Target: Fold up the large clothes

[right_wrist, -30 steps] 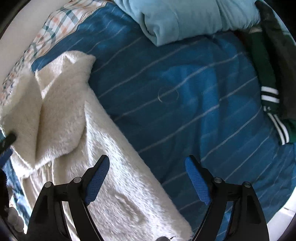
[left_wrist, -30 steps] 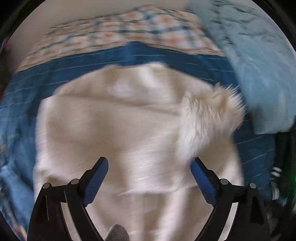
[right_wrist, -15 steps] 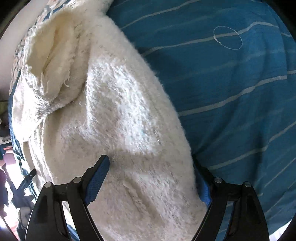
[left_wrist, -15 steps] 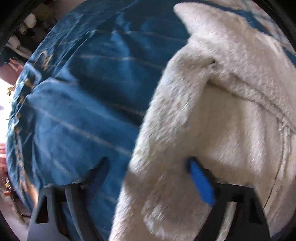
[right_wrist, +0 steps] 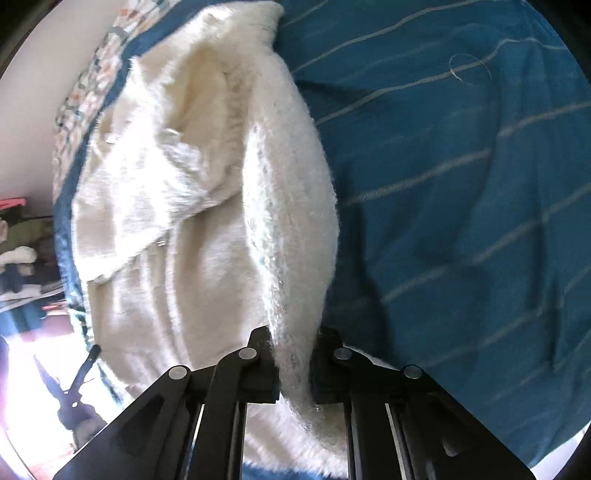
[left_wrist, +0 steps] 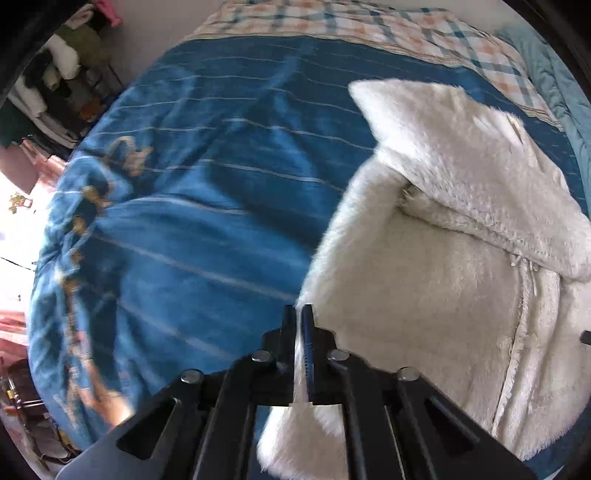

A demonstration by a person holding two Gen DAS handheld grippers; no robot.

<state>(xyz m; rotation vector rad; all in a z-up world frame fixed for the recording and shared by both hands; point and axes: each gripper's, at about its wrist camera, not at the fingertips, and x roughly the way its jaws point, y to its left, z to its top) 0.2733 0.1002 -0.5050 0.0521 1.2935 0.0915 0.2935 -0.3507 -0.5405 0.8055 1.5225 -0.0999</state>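
A large white fleece jacket (left_wrist: 436,280) with a front zipper lies on a blue striped bedspread (left_wrist: 207,206). My left gripper (left_wrist: 300,325) is shut on the jacket's left edge, near its hem. In the right wrist view the same jacket (right_wrist: 192,206) fills the left half, its collar folded over at the far end. My right gripper (right_wrist: 293,354) is shut on the jacket's thick right edge, which rises as a ridge between the jaws. The bedspread (right_wrist: 461,192) lies to the right of it.
A checked pillow (left_wrist: 369,29) lies at the bed's far end, with a light blue quilt (left_wrist: 561,85) beside it. Shelves with clothes (left_wrist: 55,85) stand past the bed's left side. The left gripper's tip (right_wrist: 79,373) shows at the lower left of the right wrist view.
Both grippers were open over the jacket a second ago. They came down onto its left and right edges and have closed on the fleece.
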